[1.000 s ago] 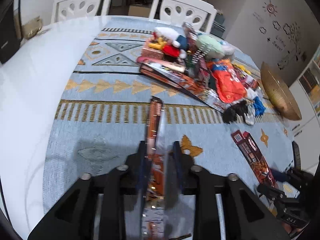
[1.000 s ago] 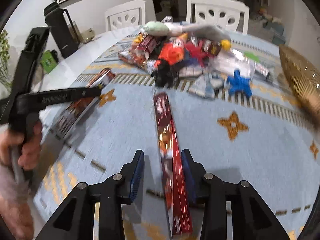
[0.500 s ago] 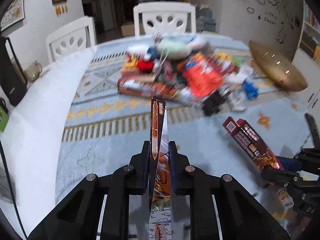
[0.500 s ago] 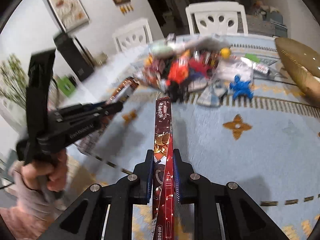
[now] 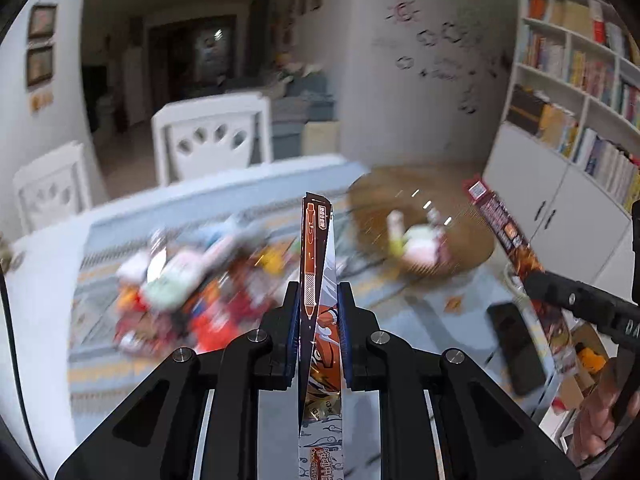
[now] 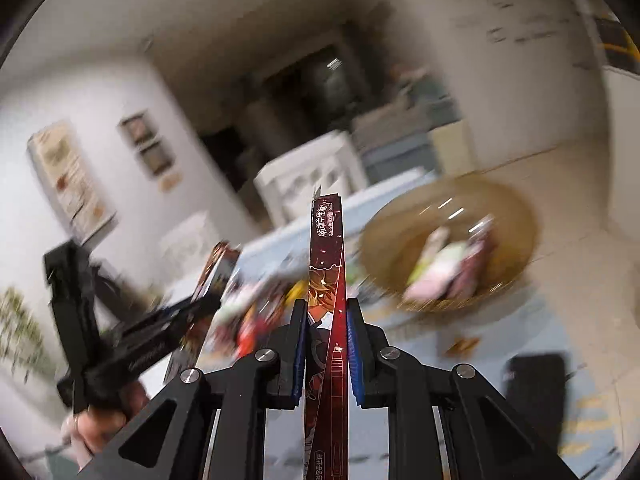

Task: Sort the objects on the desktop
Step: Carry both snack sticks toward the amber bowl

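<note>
My left gripper (image 5: 318, 292) is shut on a long flat pen box (image 5: 316, 248), black, orange and white, which stands on edge between the pads. My right gripper (image 6: 327, 308) is shut on a dark red pen box (image 6: 326, 248) of the same shape. Both boxes are lifted above the table. In the left wrist view the right gripper's black body with the red box (image 5: 516, 248) shows at the right edge. In the right wrist view the left gripper and its box (image 6: 218, 268) show at the left, held by a hand (image 6: 104, 420).
A blurred pile of toys and packets (image 5: 192, 284) lies on the patterned blue cloth (image 5: 100, 364). A golden woven basket (image 5: 472, 224) with a few items sits at the right. A black phone (image 5: 516, 344) lies near it. White chairs (image 5: 208, 136) stand behind the table.
Both grippers closed on their boxes and lifted them off the cloth. The views swung up and right, from the pile toward the basket, and both wrists rolled.
</note>
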`<state>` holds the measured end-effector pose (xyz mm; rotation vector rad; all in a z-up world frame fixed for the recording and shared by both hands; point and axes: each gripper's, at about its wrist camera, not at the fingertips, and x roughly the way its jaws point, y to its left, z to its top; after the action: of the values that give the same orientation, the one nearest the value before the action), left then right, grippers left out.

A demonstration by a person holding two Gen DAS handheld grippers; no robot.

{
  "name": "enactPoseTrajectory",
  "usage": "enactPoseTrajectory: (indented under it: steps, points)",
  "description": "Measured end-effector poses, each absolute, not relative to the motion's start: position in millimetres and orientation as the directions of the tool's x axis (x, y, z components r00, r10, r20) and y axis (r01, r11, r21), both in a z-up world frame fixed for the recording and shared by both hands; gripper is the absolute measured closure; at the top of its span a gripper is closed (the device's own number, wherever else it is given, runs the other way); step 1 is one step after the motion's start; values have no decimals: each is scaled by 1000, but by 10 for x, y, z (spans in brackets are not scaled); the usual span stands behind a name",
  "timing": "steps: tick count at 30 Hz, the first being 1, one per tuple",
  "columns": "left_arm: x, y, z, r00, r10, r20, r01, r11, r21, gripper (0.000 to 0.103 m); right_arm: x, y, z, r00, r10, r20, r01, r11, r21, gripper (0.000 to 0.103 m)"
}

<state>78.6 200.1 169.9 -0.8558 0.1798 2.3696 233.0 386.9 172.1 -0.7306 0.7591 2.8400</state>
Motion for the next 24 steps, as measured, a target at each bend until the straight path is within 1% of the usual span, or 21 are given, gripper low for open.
enactPoseTrajectory:
  steps: [2, 7, 9, 12, 15, 21, 24]
  points:
    - [715, 2264, 1780, -595, 535, -600, -616, -783, -86, 89, 2328, 4063, 1766, -885, 26, -464, -268, -845, 463, 86]
    - [459, 2849, 1846, -529, 631, -567, -678, -717, -164, 89, 2252, 4522, 1726, -876, 169, -452, -407, -761, 504, 86]
    - [355, 3002, 1801, -509, 655, -559, -688, -700, -193, 89, 2194, 4636, 1654, -857, 231, -460, -467, -725, 506, 86]
    - [164, 3257, 1651, -467, 695, -547, -700, -668, -252, 89, 2097, 4752, 1504, -836, 271, -477, -516, -683, 516, 86]
    - [9, 3429, 1493, -437, 714, -547, -707, -649, -283, 89, 1986, 4819, 1383, -806, 317, -500, -565, -665, 489, 86]
    - [-196, 3664, 1251, -410, 737, -537, -711, -627, -318, 89, 1808, 4945, 1150, -788, 300, -537, -581, -650, 490, 86]
    - [-243, 3715, 1192, -410, 734, -541, -716, -626, -308, 89, 1729, 4935, 1106, -799, 302, -520, -567, -667, 484, 85]
